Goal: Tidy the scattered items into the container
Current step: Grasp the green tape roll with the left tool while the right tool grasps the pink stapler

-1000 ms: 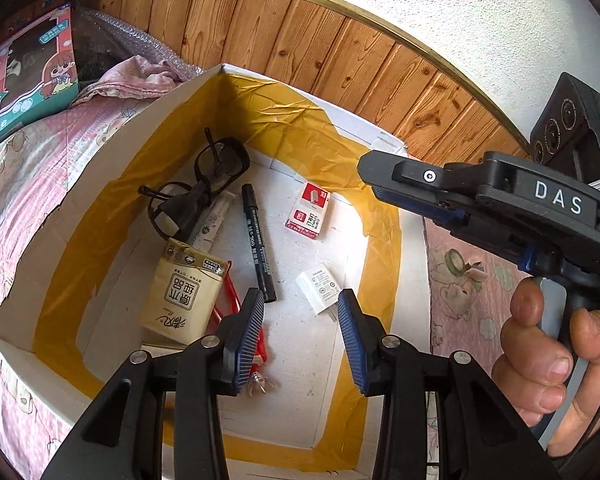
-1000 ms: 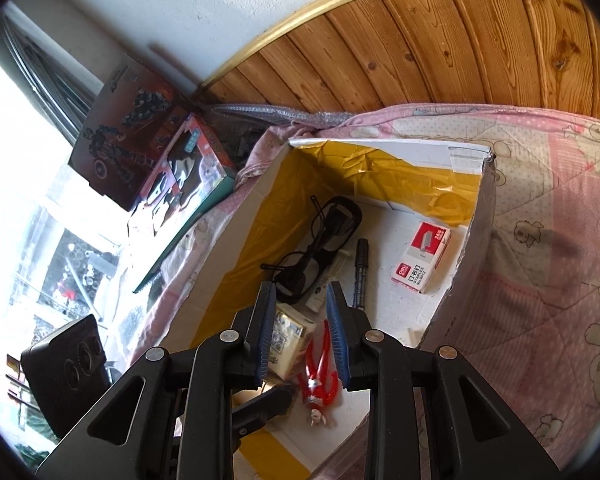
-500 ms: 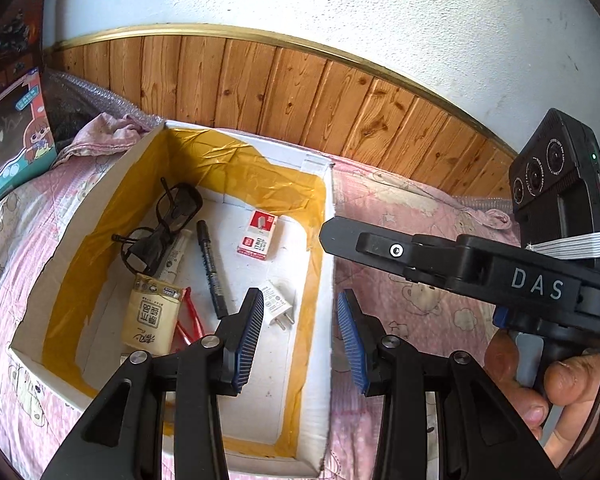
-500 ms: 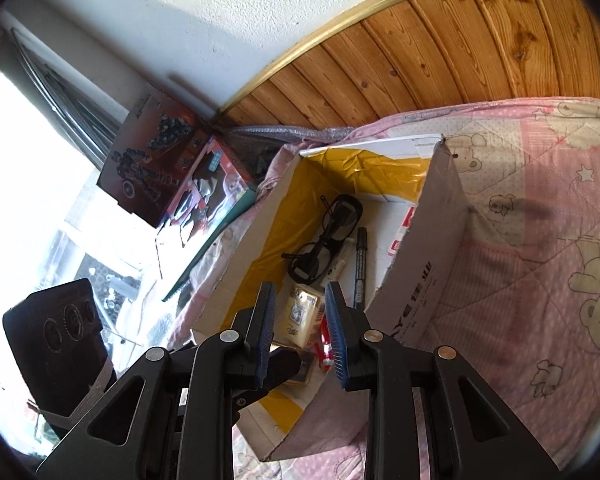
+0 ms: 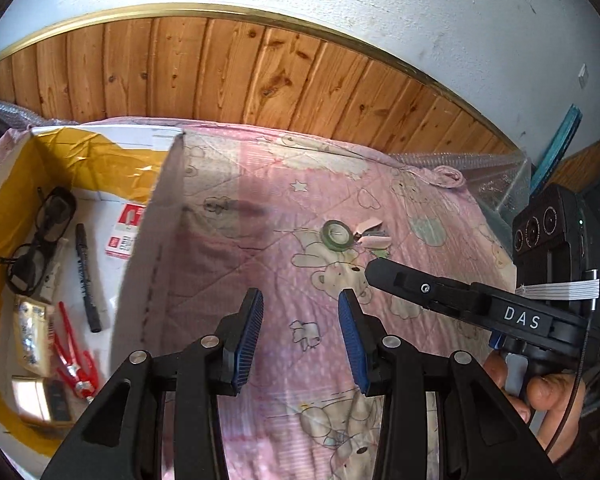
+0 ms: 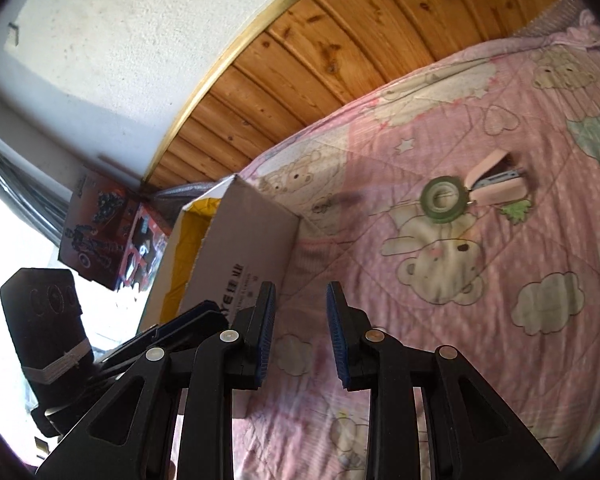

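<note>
I see green ring-shaped tape roll [image 5: 336,235] touching pink stapler [image 5: 374,236] on pink quilt [image 5: 284,272], right of yellow-taped cardboard box [image 5: 148,248] | my left gripper [image 5: 300,338] wide open, empty | my right gripper [image 6: 300,336] parted, empty

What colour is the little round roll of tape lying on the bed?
Green. The small round tape roll shows best in the right wrist view.
</note>
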Demonstrator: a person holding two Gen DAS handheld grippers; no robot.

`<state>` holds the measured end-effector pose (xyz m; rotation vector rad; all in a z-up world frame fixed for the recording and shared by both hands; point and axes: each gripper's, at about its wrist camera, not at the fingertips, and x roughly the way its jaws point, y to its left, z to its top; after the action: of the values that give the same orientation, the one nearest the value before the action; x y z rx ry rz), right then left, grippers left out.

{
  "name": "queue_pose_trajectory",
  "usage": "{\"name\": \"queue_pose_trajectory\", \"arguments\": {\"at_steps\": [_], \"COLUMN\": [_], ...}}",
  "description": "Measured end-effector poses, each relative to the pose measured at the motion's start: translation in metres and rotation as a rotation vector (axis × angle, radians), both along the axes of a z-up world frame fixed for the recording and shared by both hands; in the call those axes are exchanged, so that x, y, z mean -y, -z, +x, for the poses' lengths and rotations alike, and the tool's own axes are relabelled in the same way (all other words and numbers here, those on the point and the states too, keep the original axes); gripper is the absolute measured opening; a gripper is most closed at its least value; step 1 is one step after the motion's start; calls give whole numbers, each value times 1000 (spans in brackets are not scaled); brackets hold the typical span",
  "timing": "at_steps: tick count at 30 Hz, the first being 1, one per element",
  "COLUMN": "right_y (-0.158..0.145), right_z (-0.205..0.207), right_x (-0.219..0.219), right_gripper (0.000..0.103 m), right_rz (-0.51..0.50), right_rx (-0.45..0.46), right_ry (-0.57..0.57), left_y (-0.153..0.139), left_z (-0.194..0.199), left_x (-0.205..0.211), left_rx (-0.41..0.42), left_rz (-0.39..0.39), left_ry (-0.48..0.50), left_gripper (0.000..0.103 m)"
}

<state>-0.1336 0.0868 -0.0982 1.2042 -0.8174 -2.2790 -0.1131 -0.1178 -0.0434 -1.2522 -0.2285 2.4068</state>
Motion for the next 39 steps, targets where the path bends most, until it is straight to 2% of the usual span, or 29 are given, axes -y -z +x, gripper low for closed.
{"name": "queue_pose_trajectory", "arguments": {"at_steps": [6, 11, 16, 21, 25, 30, 32, 36, 39], "right_y": [24, 42, 58, 75, 77, 78, 76, 67, 62], "right_z": [-21, -49, -82, -106, -100, -56, -44, -35, -41], "right_x": [-54, -80, -88, -80, -76, -55, -55, -67, -63], "right_gripper": [29, 29, 29, 30, 30, 30, 30, 47, 52], "right_rz": [92, 157, 235, 305, 283, 305, 311, 335, 353], "right_rx": [20, 37, 31, 12, -15, -12, -11, -44, -72], "right_ry": [105, 138, 125, 67, 4, -146, -158, -90, -85], "left_y": [17, 43, 75, 93, 103, 110, 110, 108, 103], "left_z": [-44, -79, -107, -127, -138, -144, -144, -146, -146], "left_x": [-51, -82, -102, -108, -111, -110, -109, -103, -106], "left_rx": [33, 53, 85, 99, 100, 79, 71, 73, 72], "left_rz": [-17, -60, -108, -120, -137, -148, -161, -155, -125], "left_ry": [54, 77, 67, 56, 59, 65, 57, 30, 45], "left_gripper": [46, 47, 47, 47, 47, 47, 48, 50, 50]}}
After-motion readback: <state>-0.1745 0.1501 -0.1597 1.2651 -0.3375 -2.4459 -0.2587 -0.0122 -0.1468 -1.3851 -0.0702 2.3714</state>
